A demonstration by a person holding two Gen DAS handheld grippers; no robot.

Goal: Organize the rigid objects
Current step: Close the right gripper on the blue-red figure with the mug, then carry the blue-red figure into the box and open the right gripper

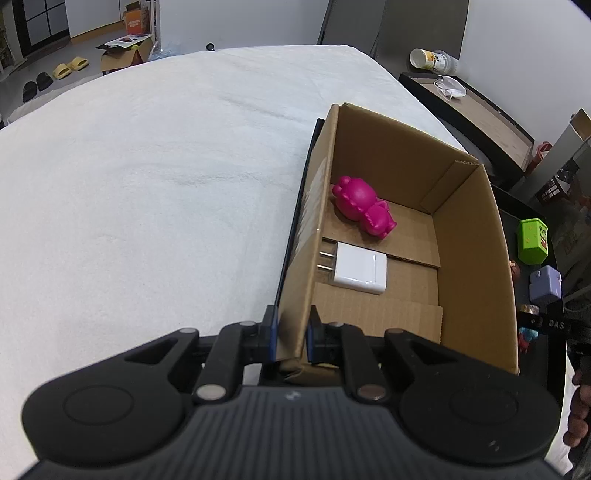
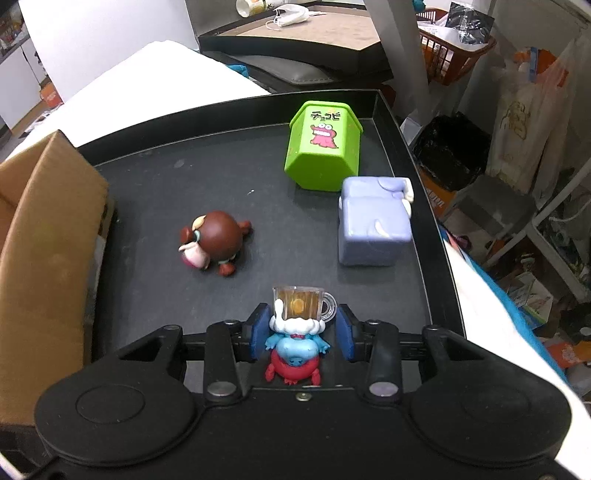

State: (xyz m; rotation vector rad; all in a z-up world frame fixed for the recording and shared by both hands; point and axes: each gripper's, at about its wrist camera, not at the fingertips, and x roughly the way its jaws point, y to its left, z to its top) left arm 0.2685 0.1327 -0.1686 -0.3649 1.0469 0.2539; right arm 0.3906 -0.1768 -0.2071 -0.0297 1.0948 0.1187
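My left gripper (image 1: 292,336) is shut on the near left wall of an open cardboard box (image 1: 469,240). A pink toy figure (image 1: 364,205) and a white charger plug (image 1: 360,267) lie inside the box. In the right wrist view my right gripper (image 2: 303,336) is closed around a small blue and red figurine holding a beer mug (image 2: 297,343), with its blue pads against the figurine's sides. The figurine stands on a black tray (image 2: 166,177). Also on the tray are a brown round figure (image 2: 214,240), a green house-shaped box (image 2: 325,147) and a lilac cube toy (image 2: 373,225).
The cardboard box (image 2: 44,240) stands at the tray's left end, on a white cloth-covered surface (image 1: 147,184). Beyond the tray is a dark low table (image 2: 314,33) with a cup and a face mask. Cluttered shelves and bags fill the right side. A person's hand (image 1: 580,413) shows at the edge.
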